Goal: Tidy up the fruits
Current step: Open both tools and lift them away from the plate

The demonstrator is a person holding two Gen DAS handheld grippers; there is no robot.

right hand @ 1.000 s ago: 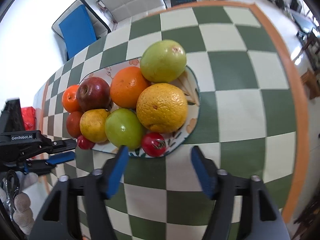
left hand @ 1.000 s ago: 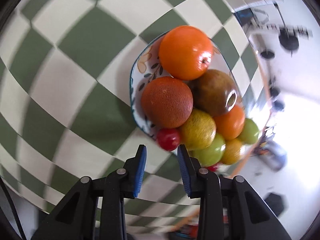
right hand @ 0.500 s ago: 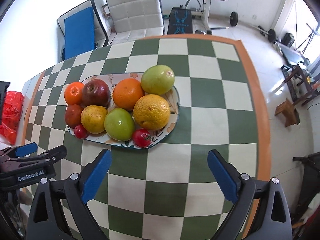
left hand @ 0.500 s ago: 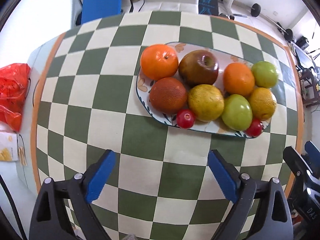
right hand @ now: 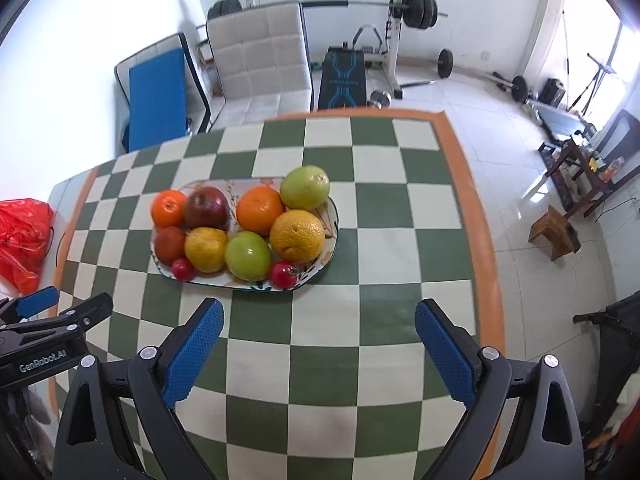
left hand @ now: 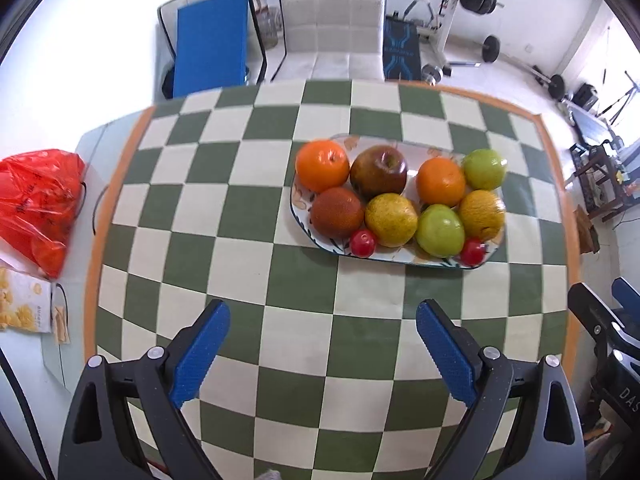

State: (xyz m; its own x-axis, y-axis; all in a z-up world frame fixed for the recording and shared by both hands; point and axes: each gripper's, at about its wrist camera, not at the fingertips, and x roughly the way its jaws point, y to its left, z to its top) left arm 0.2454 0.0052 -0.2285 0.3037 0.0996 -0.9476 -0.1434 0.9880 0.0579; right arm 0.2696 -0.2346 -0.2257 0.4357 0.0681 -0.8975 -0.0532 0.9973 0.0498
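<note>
Fruit fills the oval patterned plate point(left hand: 301, 216) on our green-and-cream checkered tablecloth point(left hand: 248, 208), and both grippers hang above the cloth on the near side of it, well apart from the plate. We carry the left gripper point(left hand: 322, 346) with its blue-padded jaws spread wide and nothing between them; the right gripper point(right hand: 318, 344) is just as wide and just as empty. In the left wrist view the back row reads, left to right, an orange point(left hand: 322, 165), a dark red apple point(left hand: 379, 171), a second orange point(left hand: 441, 181) and a green fruit point(left hand: 484, 168). The front row holds a reddish-brown fruit point(left hand: 337, 212), a yellow fruit point(left hand: 391, 220), a green apple point(left hand: 440, 230) and a yellow-orange citrus point(left hand: 481, 214) — all packed so that neighbours touch. Two small red fruits sit at the plate's near rim, one point(left hand: 363, 243) between the brown and yellow fruits, the other point(left hand: 473, 251) beside the green apple. Off the cloth's left edge we see a red plastic bag point(left hand: 36, 204) and, nearer us, a snack packet point(left hand: 24, 312). Beyond the table stand a white padded chair point(left hand: 332, 28) and a weight bench point(left hand: 448, 12).
</note>
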